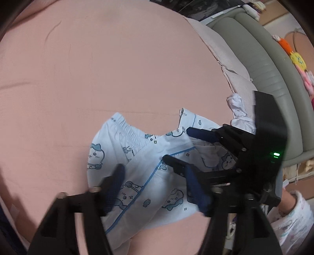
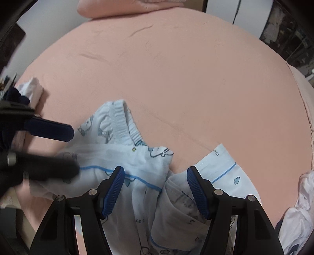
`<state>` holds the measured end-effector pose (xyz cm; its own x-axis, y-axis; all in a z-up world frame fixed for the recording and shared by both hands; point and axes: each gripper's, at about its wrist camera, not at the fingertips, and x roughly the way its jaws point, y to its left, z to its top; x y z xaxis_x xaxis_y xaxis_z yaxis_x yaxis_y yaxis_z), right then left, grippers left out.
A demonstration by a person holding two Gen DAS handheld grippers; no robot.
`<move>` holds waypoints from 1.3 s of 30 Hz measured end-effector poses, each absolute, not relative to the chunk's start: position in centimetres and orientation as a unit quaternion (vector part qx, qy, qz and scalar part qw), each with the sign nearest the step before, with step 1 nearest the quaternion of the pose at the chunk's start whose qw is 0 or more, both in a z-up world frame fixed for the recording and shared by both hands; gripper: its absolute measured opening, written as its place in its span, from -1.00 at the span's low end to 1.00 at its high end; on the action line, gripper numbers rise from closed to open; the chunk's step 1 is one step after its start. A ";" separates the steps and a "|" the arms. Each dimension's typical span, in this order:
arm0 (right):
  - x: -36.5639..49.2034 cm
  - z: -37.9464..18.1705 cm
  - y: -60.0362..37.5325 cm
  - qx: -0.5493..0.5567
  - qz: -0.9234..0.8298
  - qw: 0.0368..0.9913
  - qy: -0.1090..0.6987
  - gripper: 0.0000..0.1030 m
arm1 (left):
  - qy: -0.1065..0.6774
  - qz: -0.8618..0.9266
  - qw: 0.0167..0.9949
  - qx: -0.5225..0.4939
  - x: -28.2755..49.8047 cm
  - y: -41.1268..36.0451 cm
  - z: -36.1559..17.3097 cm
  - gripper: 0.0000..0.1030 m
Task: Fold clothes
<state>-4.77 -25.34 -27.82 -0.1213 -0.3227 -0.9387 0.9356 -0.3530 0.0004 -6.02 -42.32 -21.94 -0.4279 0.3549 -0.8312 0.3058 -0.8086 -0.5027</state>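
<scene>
Light blue pyjama shorts (image 1: 157,157) with a cartoon print, blue piping and an elastic waistband (image 2: 119,119) lie crumpled on the pink bed sheet (image 1: 98,68). My left gripper (image 1: 157,188) hovers open over the near part of the shorts, its blue pads spread wide with cloth between and below them. My right gripper (image 2: 156,186) is also open over a bunched fold of the shorts (image 2: 157,172). In the left wrist view the right gripper (image 1: 182,147) reaches in from the right. The left gripper (image 2: 75,150) comes in from the left in the right wrist view.
A crumpled white garment (image 1: 239,109) lies at the bed's right edge beside a grey-green padded frame (image 1: 265,64). More white and dark clothes (image 2: 31,90) sit at the left. A pink pillow (image 2: 127,7) lies at the far end. A person's patterned sleeve (image 1: 294,215) shows at lower right.
</scene>
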 end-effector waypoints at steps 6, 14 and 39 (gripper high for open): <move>-4.7 -27.8 -24.2 0.461 -0.681 0.469 0.321 -0.52 | -0.337 0.763 0.015 -0.551 -6.2 -42.1 -23.5 0.30; -3.9 -28.1 -21.8 0.459 -0.670 0.498 0.303 -0.82 | -0.336 0.765 0.018 -0.549 -6.2 -41.5 -23.2 0.30; 0.8 -27.6 -11.9 0.395 -0.636 0.584 0.314 -0.83 | -0.440 0.714 0.029 -0.544 -6.7 -37.9 -24.9 0.36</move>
